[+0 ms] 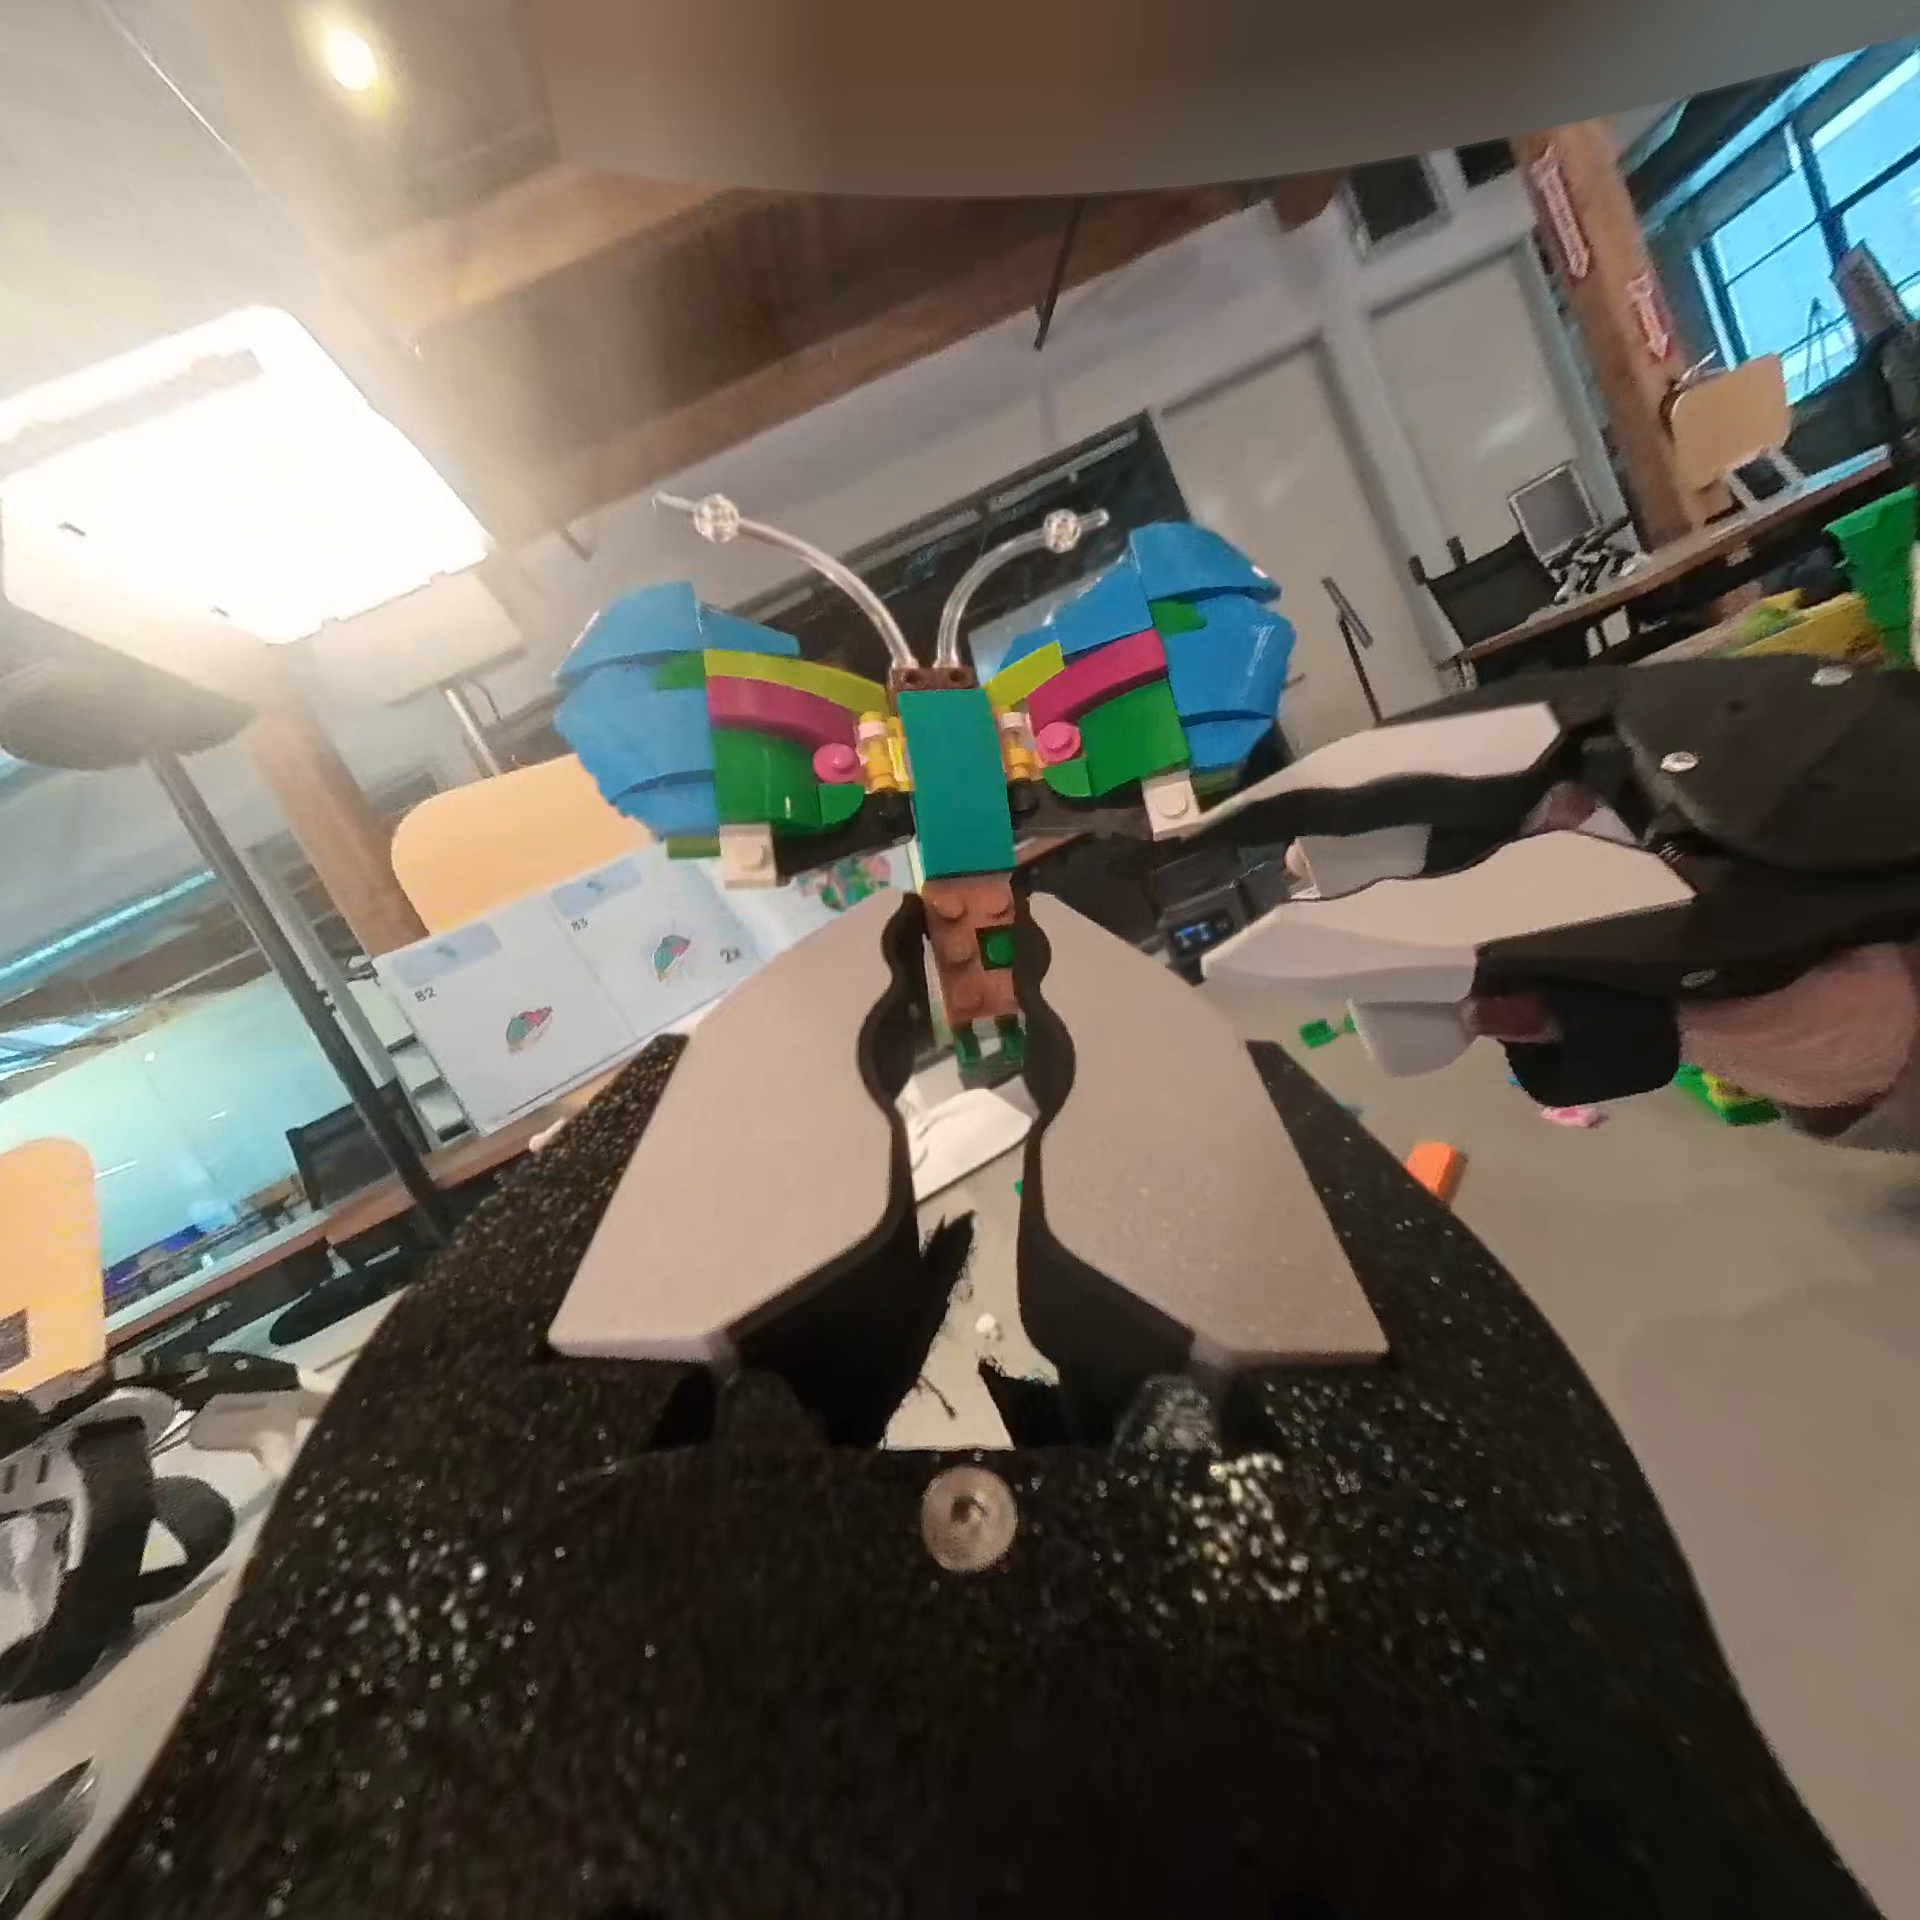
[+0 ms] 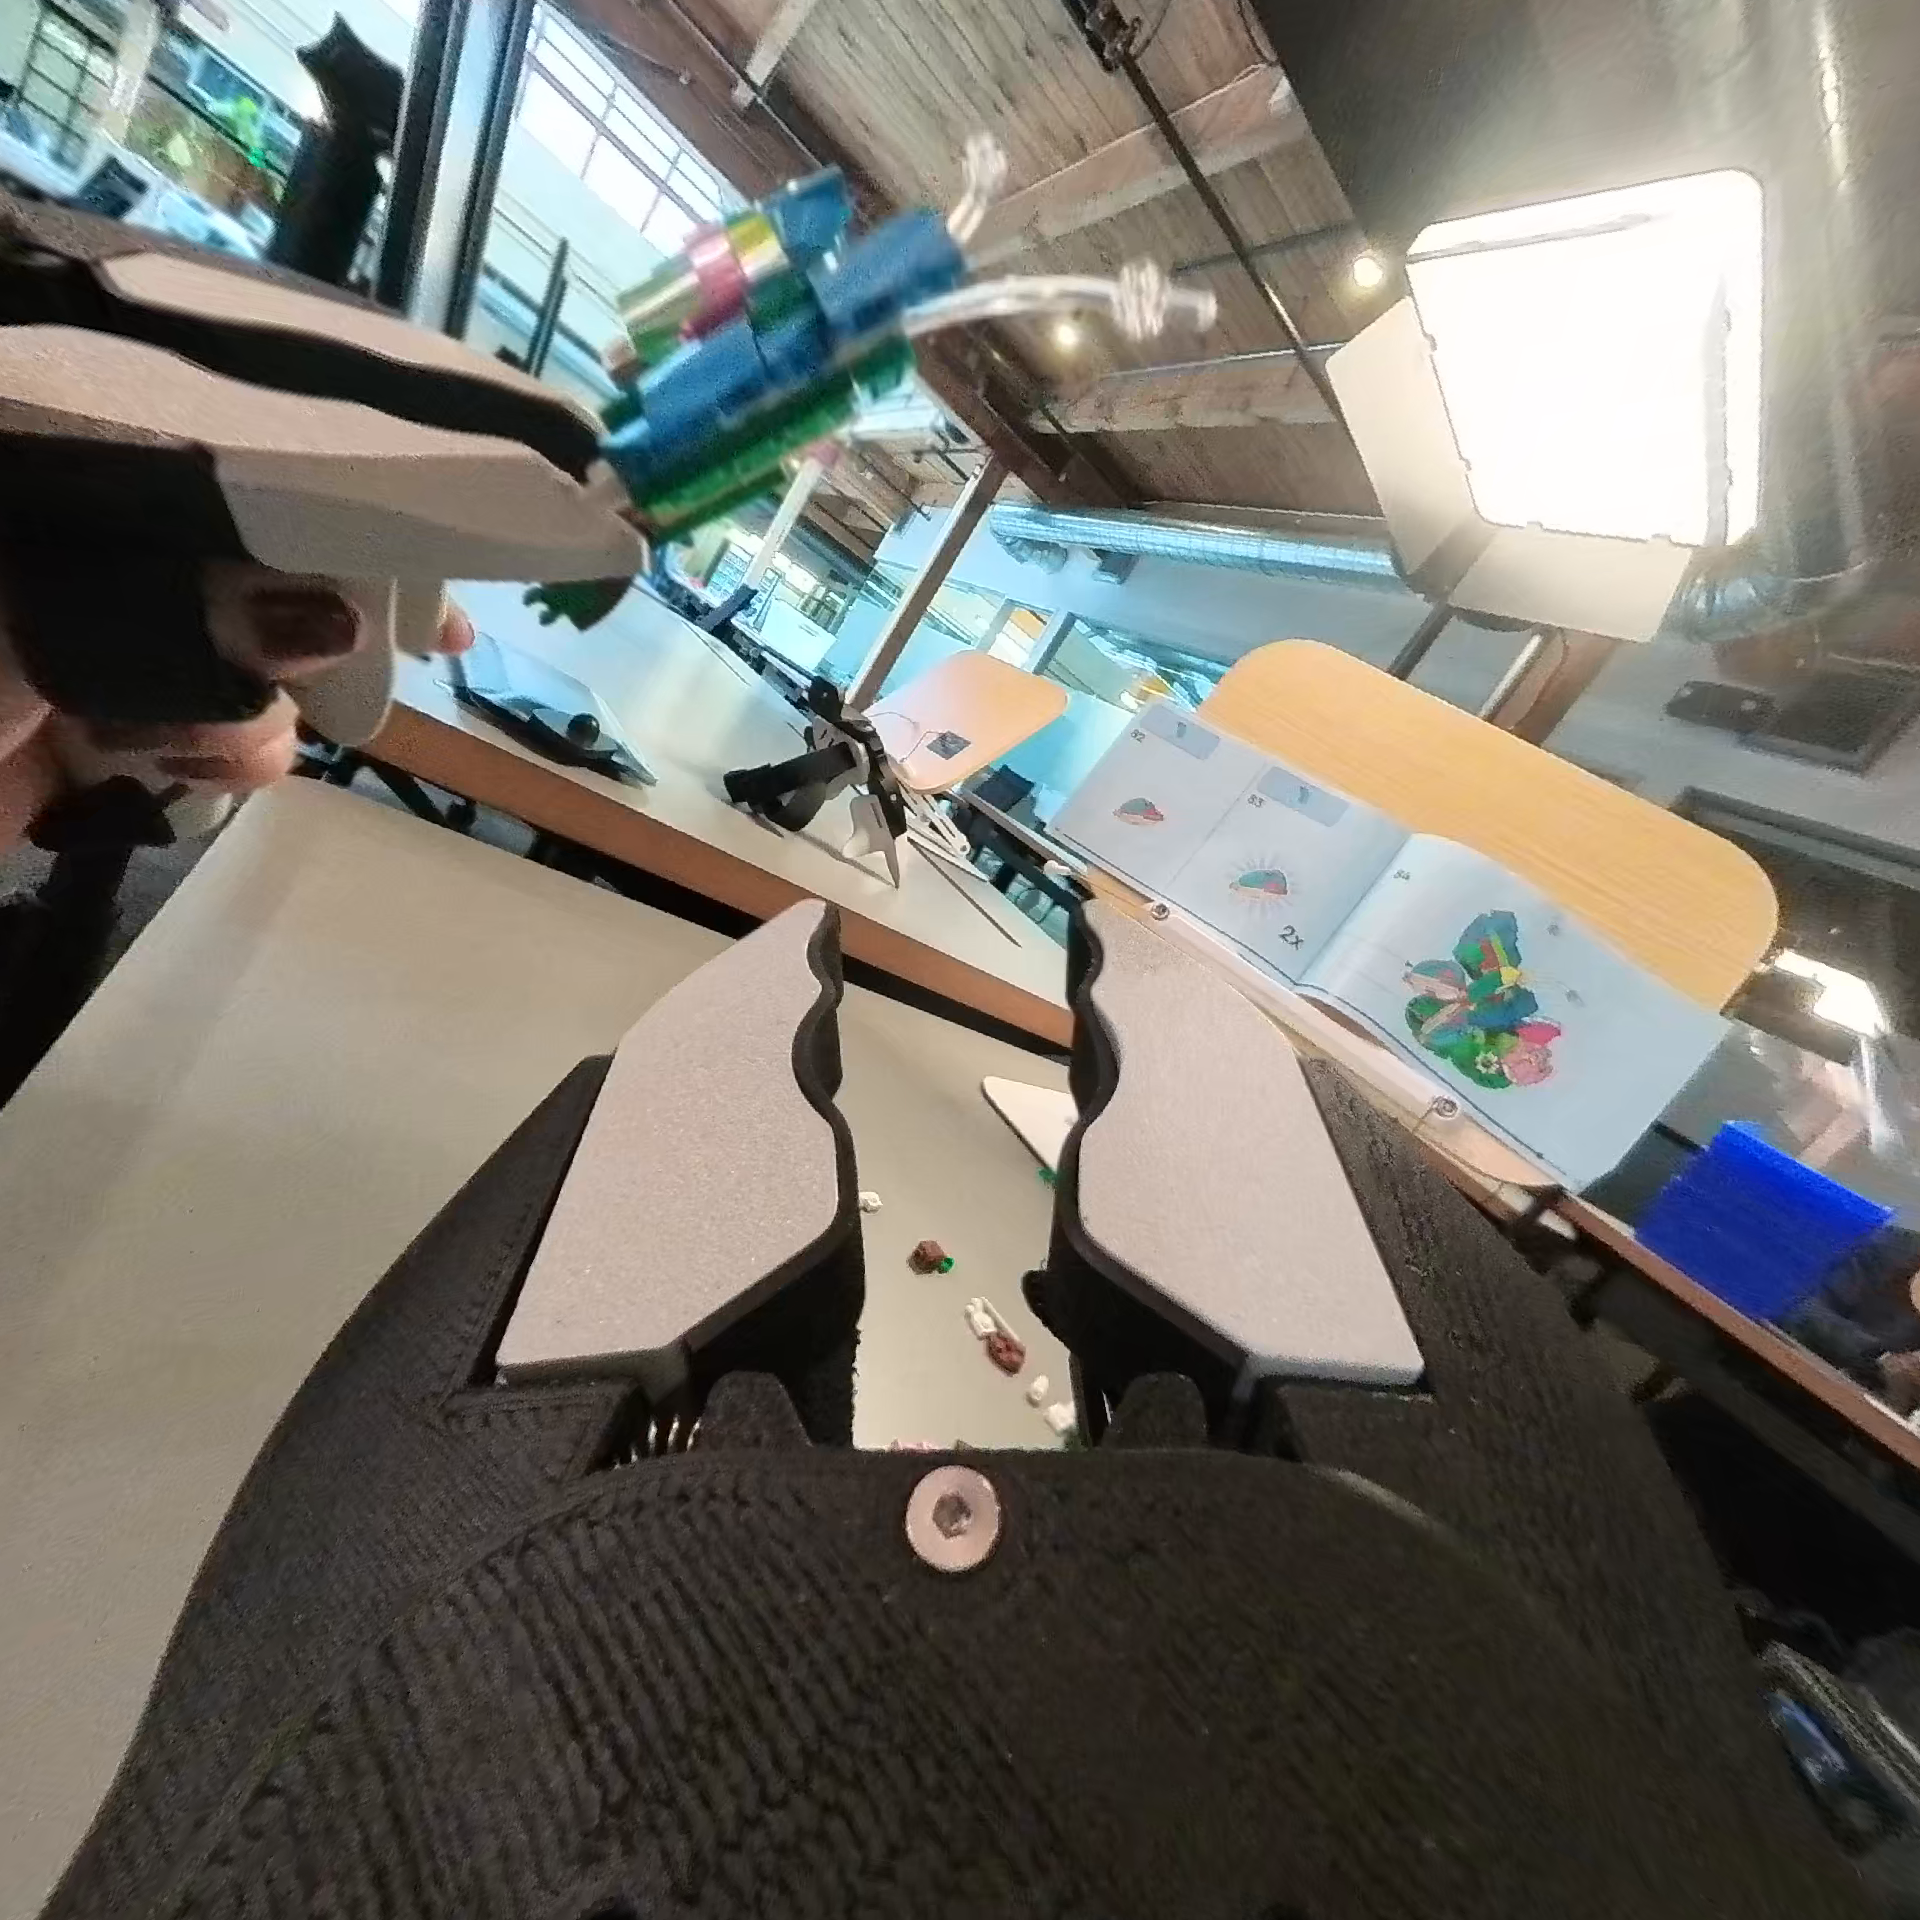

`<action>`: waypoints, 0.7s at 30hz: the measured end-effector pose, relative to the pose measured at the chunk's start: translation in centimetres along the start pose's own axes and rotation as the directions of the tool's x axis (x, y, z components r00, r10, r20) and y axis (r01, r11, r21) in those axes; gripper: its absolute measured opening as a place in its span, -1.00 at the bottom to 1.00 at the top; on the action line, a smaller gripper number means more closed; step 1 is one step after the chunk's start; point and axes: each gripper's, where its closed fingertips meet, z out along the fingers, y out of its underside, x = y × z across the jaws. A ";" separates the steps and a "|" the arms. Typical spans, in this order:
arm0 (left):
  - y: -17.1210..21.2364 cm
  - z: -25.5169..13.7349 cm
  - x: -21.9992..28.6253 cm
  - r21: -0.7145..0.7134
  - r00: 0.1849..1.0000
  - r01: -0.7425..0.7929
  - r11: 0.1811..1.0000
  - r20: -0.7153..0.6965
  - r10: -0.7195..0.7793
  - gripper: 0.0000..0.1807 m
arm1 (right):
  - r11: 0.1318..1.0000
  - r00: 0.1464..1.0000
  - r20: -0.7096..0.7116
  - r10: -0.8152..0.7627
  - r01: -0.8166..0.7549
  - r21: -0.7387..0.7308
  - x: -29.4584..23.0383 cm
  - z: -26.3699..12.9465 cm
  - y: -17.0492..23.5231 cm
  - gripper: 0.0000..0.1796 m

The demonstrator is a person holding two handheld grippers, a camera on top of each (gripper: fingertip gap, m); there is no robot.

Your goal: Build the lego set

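Observation:
A Lego butterfly (image 1: 951, 769) has blue, green, pink and lime wings, a teal and brown body and clear antennae. My left gripper (image 1: 971, 956) is shut on its brown lower body and holds it upright above the table. My right gripper (image 1: 1205, 894) comes in from the right, open and empty, with its upper finger close to the lower edge of the right wing. In the right wrist view the right gripper (image 2: 951, 935) is open over the table, and the butterfly (image 2: 769, 343) shows blurred at upper left in the left gripper (image 2: 613, 499).
An open instruction booklet (image 2: 1351, 935) stands propped at the table's far edge; it also shows in the left wrist view (image 1: 582, 966). Small loose pieces (image 2: 930, 1257) lie on the grey table (image 2: 312, 1039). An orange piece (image 1: 1434, 1164) lies at the right. A blue bin (image 2: 1756, 1226) stands far right. Across from one pair of fingers to the other is roughly 9 cm.

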 end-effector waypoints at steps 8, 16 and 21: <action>-2.4 -0.8 0.1 0.124 0.999 -0.049 0.991 0.027 0.046 -0.83 | 1.000 1.000 0.010 0.013 -0.013 -0.017 0.0 0.0 0.5 -0.57; -4.0 -1.0 0.5 0.169 0.992 -0.122 0.978 0.056 0.114 -0.82 | 0.999 1.000 0.023 0.021 -0.020 -0.028 -0.4 0.1 0.9 -0.59; -4.4 -1.0 0.6 0.169 0.989 -0.141 0.976 0.059 0.133 -0.82 | 0.999 0.999 0.035 0.024 -0.023 -0.031 -0.6 0.2 1.0 -0.60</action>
